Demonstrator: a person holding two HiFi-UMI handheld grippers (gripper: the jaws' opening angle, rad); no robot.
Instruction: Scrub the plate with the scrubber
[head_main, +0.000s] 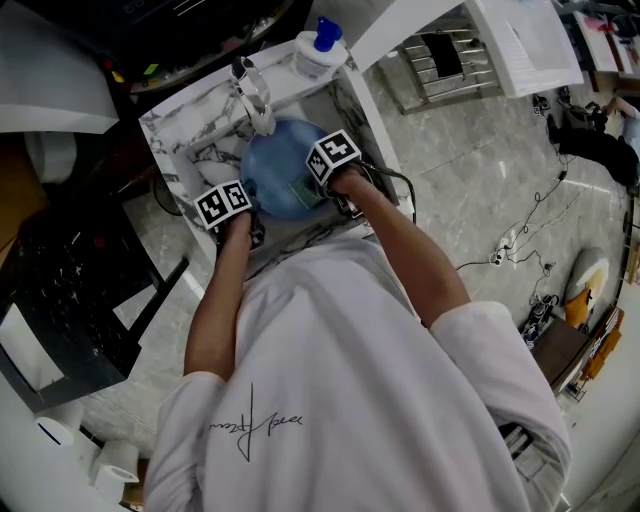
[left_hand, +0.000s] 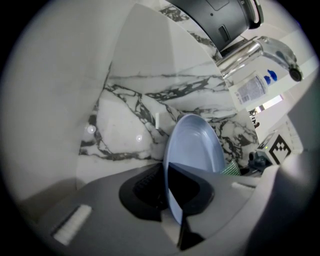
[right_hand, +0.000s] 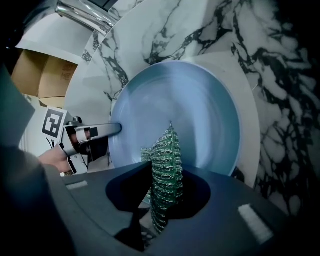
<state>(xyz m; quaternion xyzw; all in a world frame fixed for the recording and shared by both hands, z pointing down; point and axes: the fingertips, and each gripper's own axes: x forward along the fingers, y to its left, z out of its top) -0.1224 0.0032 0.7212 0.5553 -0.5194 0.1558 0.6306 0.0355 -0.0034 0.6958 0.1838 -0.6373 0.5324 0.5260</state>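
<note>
Marble sink (head_main: 185, 140): my left gripper (left_hand: 172, 200) clamps the blue plate (left_hand: 197, 145); right gripper (right_hand: 162, 200) pinches the green scrubber (right_hand: 167, 160), seemingly touching it. I'd circle firmly.

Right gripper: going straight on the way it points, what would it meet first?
The blue plate, its inner face, beyond the green scrubber pinched in the jaws; the tip may already touch, depth unclear.
</note>
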